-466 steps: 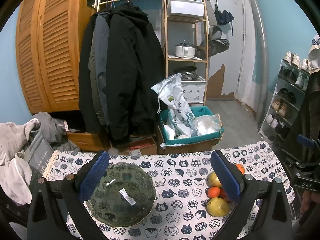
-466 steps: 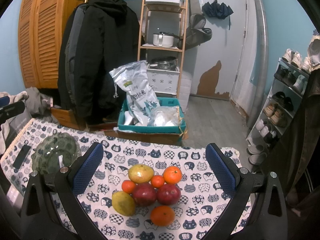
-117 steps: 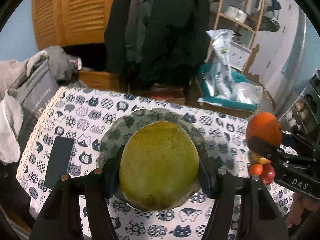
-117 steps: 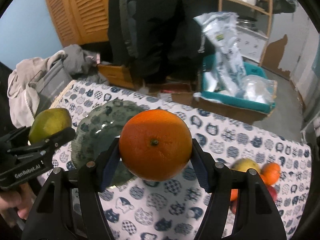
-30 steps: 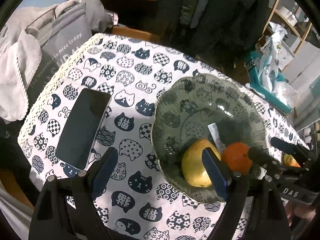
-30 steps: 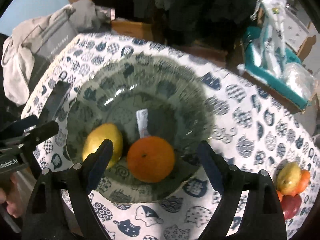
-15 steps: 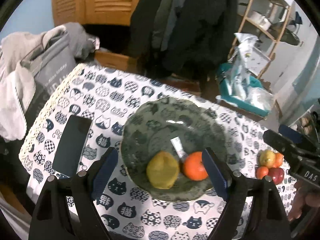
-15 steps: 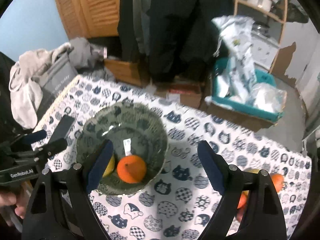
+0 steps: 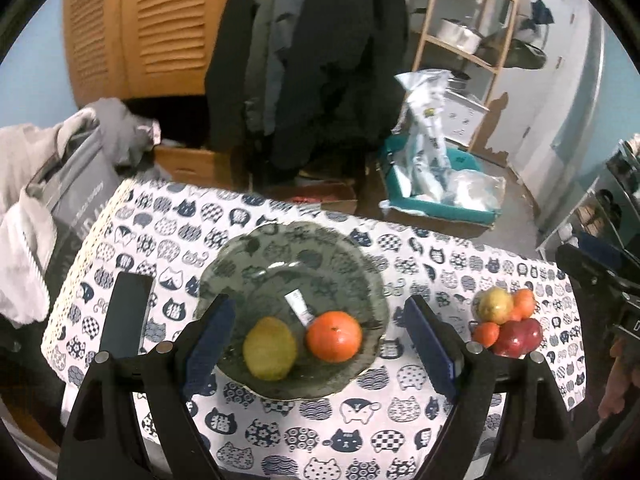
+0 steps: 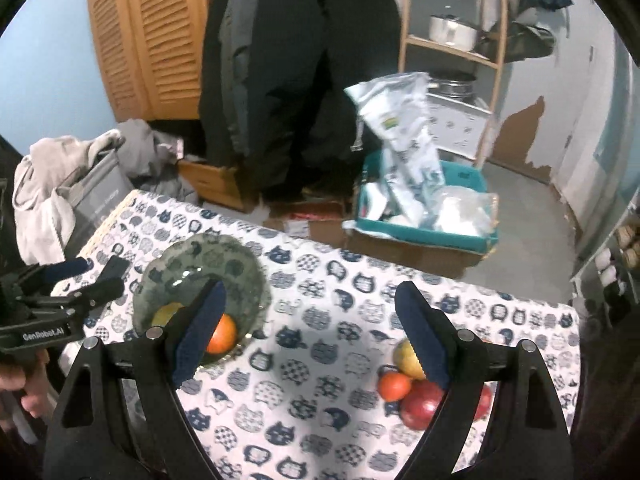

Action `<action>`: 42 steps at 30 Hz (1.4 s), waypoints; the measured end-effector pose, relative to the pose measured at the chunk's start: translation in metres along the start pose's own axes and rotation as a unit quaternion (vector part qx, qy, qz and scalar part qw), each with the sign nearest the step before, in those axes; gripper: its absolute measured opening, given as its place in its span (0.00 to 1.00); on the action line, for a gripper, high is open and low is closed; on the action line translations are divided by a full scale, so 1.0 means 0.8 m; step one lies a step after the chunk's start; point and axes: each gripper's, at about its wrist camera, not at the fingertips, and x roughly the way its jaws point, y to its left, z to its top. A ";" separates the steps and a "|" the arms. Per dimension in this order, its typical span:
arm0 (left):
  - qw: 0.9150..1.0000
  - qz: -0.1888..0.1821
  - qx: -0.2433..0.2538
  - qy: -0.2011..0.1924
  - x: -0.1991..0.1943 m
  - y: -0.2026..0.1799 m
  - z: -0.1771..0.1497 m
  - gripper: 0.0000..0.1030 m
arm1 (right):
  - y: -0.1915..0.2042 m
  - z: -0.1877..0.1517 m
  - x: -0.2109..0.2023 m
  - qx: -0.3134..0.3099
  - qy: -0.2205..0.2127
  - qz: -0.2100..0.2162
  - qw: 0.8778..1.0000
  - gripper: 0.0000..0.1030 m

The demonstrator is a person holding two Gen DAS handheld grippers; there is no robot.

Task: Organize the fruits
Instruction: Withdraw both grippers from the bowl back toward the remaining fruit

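Note:
A green glass bowl (image 9: 256, 256) sits on the cat-print tablecloth (image 9: 400, 408). In it lie a yellow-green mango (image 9: 270, 349) and an orange (image 9: 334, 336). My left gripper (image 9: 320, 340) is open and empty, raised above the bowl's near side. A pile of fruit lies at the right: a yellow mango (image 9: 495, 305), small oranges (image 9: 485, 333) and red apples (image 9: 518, 337). My right gripper (image 10: 308, 336) is open and empty, above the cloth between the bowl (image 10: 224, 264) and the fruit pile (image 10: 420, 396). The orange (image 10: 222, 335) shows behind its left finger.
A black phone (image 9: 124, 316) lies on the cloth left of the bowl. Grey clothes and a bag (image 9: 52, 184) are piled beyond the table's left edge. Past the far edge stand cardboard boxes, a teal bin (image 9: 436, 200), hanging coats and a shelf rack.
Both grippers have pulled back and up from the bowl, leaving the mango and orange in it. My right gripper has swung right toward the fruit pile.

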 end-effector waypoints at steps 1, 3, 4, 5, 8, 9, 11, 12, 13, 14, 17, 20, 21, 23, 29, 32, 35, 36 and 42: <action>1.000 -0.003 0.005 -0.003 -0.003 -0.006 0.001 0.85 | -0.008 -0.002 -0.006 0.004 -0.003 -0.003 1.000 0.84; 1.000 -0.007 0.011 -0.008 -0.009 -0.017 0.002 0.89 | -0.021 -0.008 -0.016 0.010 -0.008 -0.008 1.000 0.84; 1.000 -0.009 0.014 -0.011 -0.012 -0.022 0.003 0.90 | -0.029 -0.011 -0.021 0.013 -0.008 -0.013 1.000 0.84; 1.000 -0.010 0.018 -0.015 -0.015 -0.028 0.003 0.91 | -0.034 -0.014 -0.025 0.014 -0.009 -0.017 1.000 0.84; 0.999 -0.015 0.029 -0.021 -0.022 -0.045 0.004 0.92 | -0.052 -0.023 -0.037 0.016 -0.011 -0.033 0.999 0.84; 0.999 -0.018 0.032 -0.022 -0.024 -0.052 0.004 0.94 | -0.058 -0.026 -0.040 0.017 -0.012 -0.039 0.999 0.84; 0.999 -0.021 0.038 -0.024 -0.026 -0.065 0.004 0.98 | -0.068 -0.032 -0.046 0.018 -0.012 -0.050 0.998 0.84; 0.999 -0.022 0.042 -0.025 -0.027 -0.071 0.004 0.98 | -0.074 -0.036 -0.048 0.019 -0.011 -0.055 0.998 0.84; 0.998 -0.025 0.047 -0.025 -0.027 -0.079 0.004 0.98 | -0.078 -0.038 -0.050 0.020 -0.011 -0.057 0.998 0.84; 0.998 -0.026 0.051 -0.024 -0.027 -0.084 0.004 0.98 | -0.083 -0.041 -0.053 0.021 -0.011 -0.061 0.998 0.84; 0.997 -0.033 0.065 -0.018 -0.025 -0.103 0.001 0.98 | -0.095 -0.048 -0.063 0.023 -0.012 -0.076 0.997 0.84; 0.996 -0.039 0.077 -0.014 -0.023 -0.120 -0.001 0.98 | -0.109 -0.057 -0.072 0.028 -0.015 -0.084 0.996 0.84; 0.996 -0.040 0.080 -0.014 -0.024 -0.125 -0.002 0.98 | -0.114 -0.060 -0.076 0.032 -0.016 -0.084 0.996 0.84; 0.995 -0.047 0.086 -0.013 -0.023 -0.137 -0.003 0.98 | -0.123 -0.066 -0.080 0.036 -0.015 -0.090 0.995 0.84; 0.992 -0.070 0.107 -0.007 -0.017 -0.171 -0.009 0.98 | -0.147 -0.086 -0.088 0.043 -0.010 -0.118 0.992 0.84; 0.990 -0.078 0.118 0.004 -0.009 -0.189 -0.014 0.98 | -0.163 -0.094 -0.092 0.057 -0.008 -0.122 0.991 0.84; 0.988 -0.090 0.122 0.012 -0.001 -0.205 -0.019 0.98 | -0.178 -0.100 -0.096 0.075 -0.008 -0.122 0.990 0.84; 0.988 -0.092 0.125 0.018 0.003 -0.212 -0.021 0.98 | -0.183 -0.102 -0.096 0.078 -0.008 -0.122 0.989 0.84; 0.983 -0.095 0.151 0.034 0.026 -0.247 -0.035 0.98 | -0.207 -0.119 -0.088 0.098 0.007 -0.128 0.987 0.84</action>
